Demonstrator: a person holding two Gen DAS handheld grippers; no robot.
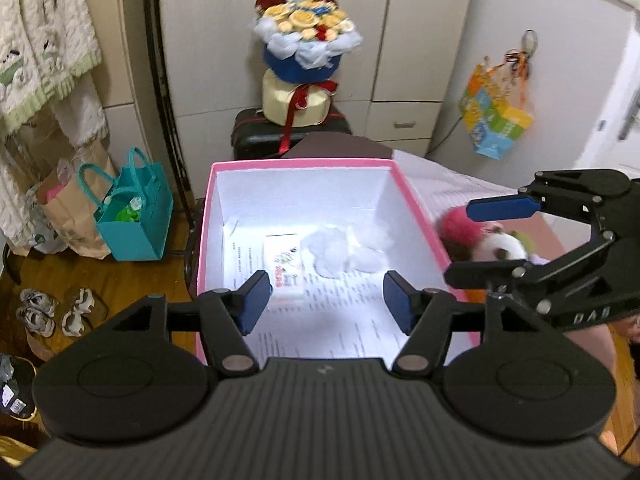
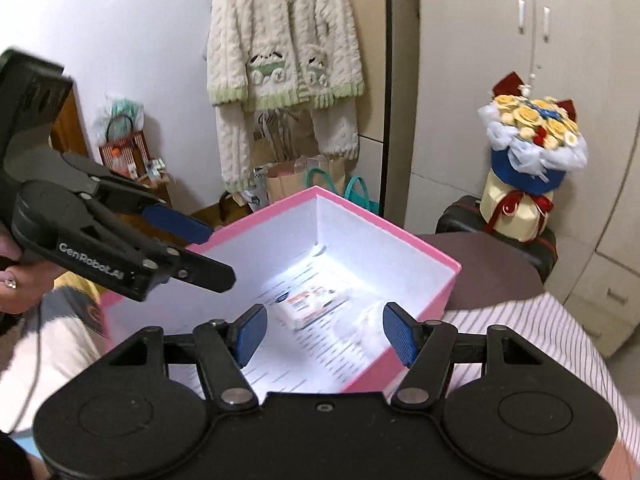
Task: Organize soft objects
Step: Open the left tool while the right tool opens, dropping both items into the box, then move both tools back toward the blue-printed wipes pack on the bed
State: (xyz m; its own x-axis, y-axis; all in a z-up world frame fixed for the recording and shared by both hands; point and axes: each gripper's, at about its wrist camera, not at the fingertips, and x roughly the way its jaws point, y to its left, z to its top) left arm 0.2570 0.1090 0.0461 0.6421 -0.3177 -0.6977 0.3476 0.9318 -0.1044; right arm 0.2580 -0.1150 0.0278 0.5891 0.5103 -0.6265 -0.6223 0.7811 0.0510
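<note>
A pink box (image 1: pixel 304 164) with a white inside stands open on the striped bed. On printed paper at its bottom lie a white fluffy soft piece (image 1: pixel 340 248) and a small tissue pack (image 1: pixel 284 268). My left gripper (image 1: pixel 328 300) hovers above the box's near side, open, with nothing between its blue pads. My right gripper (image 1: pixel 464 242) hangs open and empty over the box's right rim. A plush toy (image 1: pixel 500 248) with a pink pompom and a panda face lies outside the box by that rim. The right wrist view shows the box (image 2: pixel 384 228), the fluffy piece (image 2: pixel 372 320), the right gripper (image 2: pixel 324 332) and the left gripper (image 2: pixel 212 252).
A flower bouquet (image 1: pixel 308 40) stands on a black suitcase (image 1: pixel 256 128) behind the box. A teal bag (image 1: pixel 132 216), paper bags and shoes (image 1: pixel 40 308) sit on the wooden floor at left. A knitted cardigan (image 2: pixel 284 40) hangs on the wall. Striped bedding (image 2: pixel 520 328) lies right of the box.
</note>
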